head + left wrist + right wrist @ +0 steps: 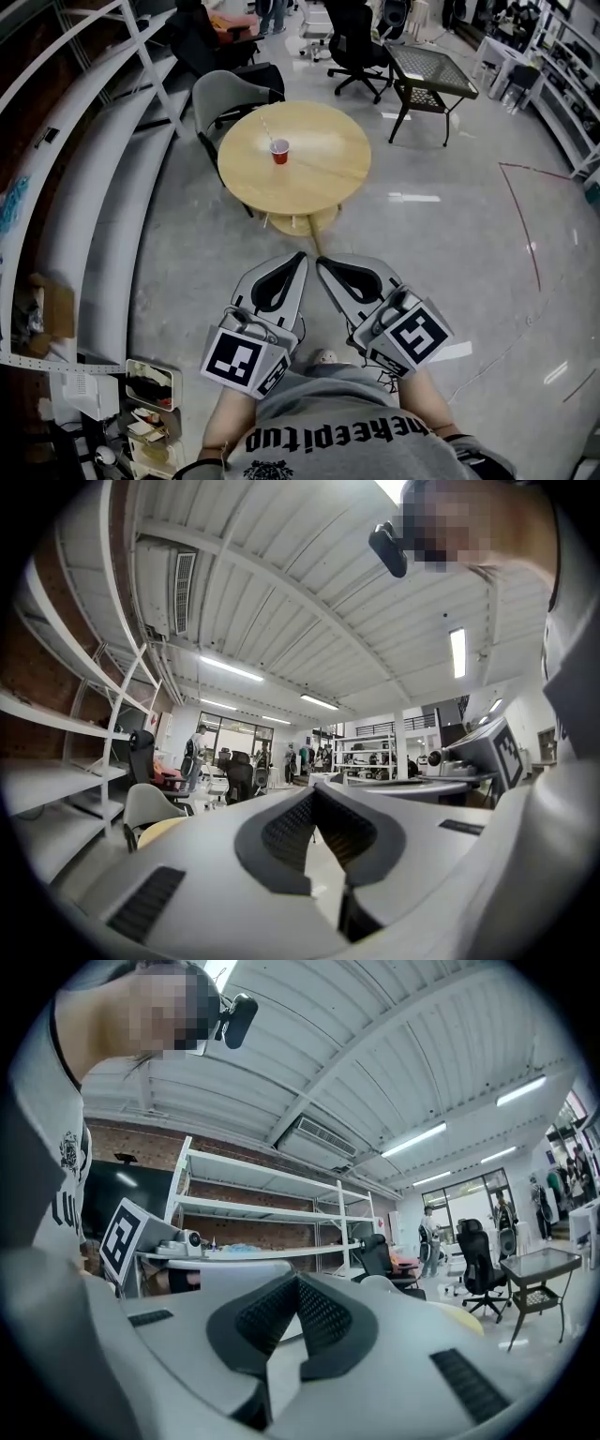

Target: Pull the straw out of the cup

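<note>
Left gripper (298, 260): I hold it low and close in front of my body, at the near edge of the scene. It points to the far side, toward the desk (323, 183), and leans a little to the right.
Left jaws: the tips are together in the left gripper view (314, 793), with nothing between them.
Right gripper (323, 265): I hold it beside the left one. It also points far and leans a little to the left, so the two tips come near each other over the floor (450, 244).
Right jaws: the tips meet in the right gripper view (296, 1280), and they are empty.
Cup (279, 151): red, it stands upright on the round wooden desk, a little left of the middle and well apart from both grippers.
Straw (268, 131): it is in the cup and tilts toward the far left.
Chair (225, 94): grey, at the far left side of the desk.
</note>
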### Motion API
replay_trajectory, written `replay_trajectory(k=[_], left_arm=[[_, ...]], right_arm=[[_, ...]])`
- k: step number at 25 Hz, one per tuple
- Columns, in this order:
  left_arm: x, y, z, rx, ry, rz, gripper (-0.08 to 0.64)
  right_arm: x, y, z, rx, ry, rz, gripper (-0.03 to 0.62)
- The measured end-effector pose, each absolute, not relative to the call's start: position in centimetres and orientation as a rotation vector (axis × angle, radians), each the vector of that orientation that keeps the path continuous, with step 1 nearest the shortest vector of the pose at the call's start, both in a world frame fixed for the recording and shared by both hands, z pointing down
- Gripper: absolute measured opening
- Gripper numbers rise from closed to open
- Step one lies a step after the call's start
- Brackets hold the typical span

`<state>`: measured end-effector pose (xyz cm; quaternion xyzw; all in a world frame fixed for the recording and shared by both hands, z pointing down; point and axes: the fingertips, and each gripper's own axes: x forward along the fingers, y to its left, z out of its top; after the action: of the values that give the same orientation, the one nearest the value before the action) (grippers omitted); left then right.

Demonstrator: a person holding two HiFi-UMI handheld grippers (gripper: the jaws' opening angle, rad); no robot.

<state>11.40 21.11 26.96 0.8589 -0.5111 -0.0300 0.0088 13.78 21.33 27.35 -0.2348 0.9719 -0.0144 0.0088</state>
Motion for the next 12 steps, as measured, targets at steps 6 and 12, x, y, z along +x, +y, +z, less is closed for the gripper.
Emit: replay_trajectory(k=[6, 12], left_arm=[[12.4, 20.1, 27.5, 2.678, -1.62, -0.05, 0.04], [12.7, 19.1, 28.0, 2.674, -1.605, -0.049, 0.04]], right_arm=[[14.5, 20.3, 27.6, -0.703, 3.016, -0.073, 0.014], [14.8, 19.2, 28.3, -0.72, 3.009, -0.095, 0.015]])
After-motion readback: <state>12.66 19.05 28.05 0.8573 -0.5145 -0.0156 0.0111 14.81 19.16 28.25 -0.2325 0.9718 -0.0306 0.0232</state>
